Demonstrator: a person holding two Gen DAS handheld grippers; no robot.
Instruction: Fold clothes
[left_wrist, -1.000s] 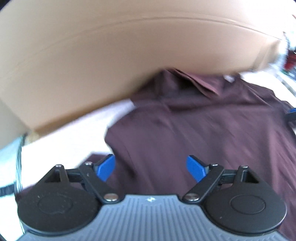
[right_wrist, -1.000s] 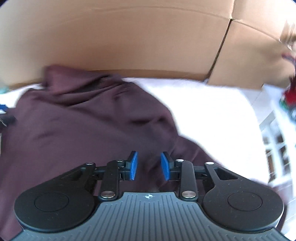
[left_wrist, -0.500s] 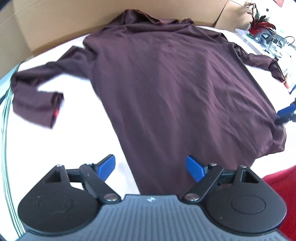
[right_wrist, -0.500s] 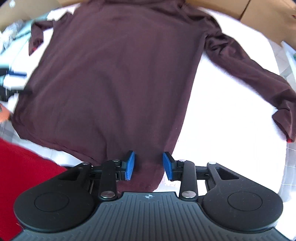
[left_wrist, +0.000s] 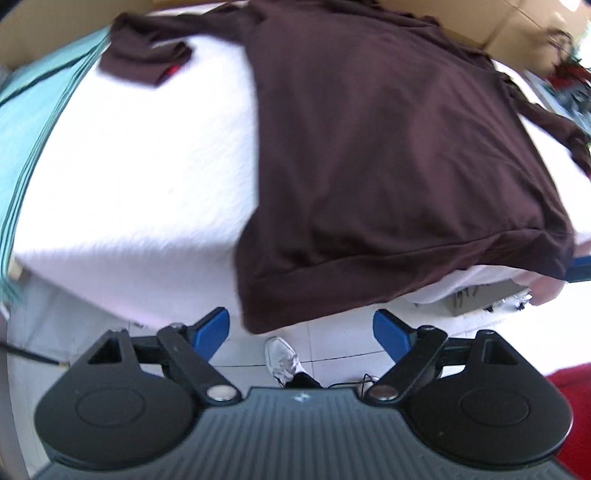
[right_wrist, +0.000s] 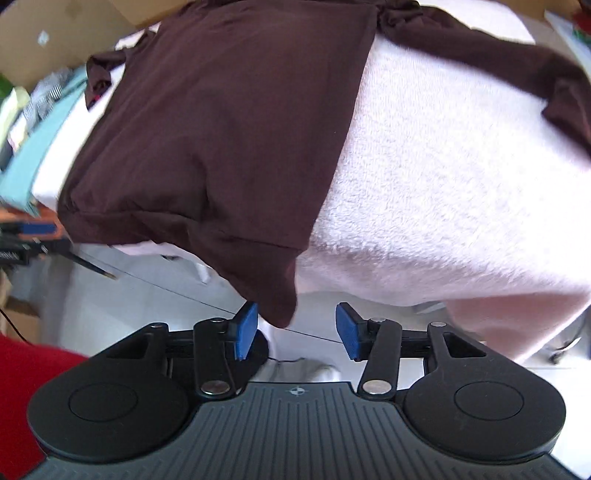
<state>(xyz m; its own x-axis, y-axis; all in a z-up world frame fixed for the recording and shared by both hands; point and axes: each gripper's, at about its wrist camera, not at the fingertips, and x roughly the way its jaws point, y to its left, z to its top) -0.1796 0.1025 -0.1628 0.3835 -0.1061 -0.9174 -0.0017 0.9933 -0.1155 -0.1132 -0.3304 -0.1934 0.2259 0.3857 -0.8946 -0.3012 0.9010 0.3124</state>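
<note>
Maroon shirt (left_wrist: 388, 147) lay flat on desk (left_wrist: 147, 166), upper frame, hem overhanging. Left gripper (left_wrist: 301, 328) fingers wide, empty; right gripper (right_wrist: 295, 328) fingers just opened, hem corner between, ungripped. No fold made.

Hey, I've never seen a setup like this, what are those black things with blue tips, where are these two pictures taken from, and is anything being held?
These are two handheld grippers that a person carries, one per hand, each with a wide-angle camera looking along its two blue-tipped fingers. One picture looks out from the left gripper, the other from the right gripper. On the fluffy white cloth-covered table lies a dark maroon long-sleeved shirt, spread flat with its hem hanging over the near edge. Neither gripper holds anything. The left fingers stand wide open below the hem. The right fingers have just been opening, and the shirt's hanging corner dangles just above them, unpinched. The person's white sneaker shows on the floor below.
</note>
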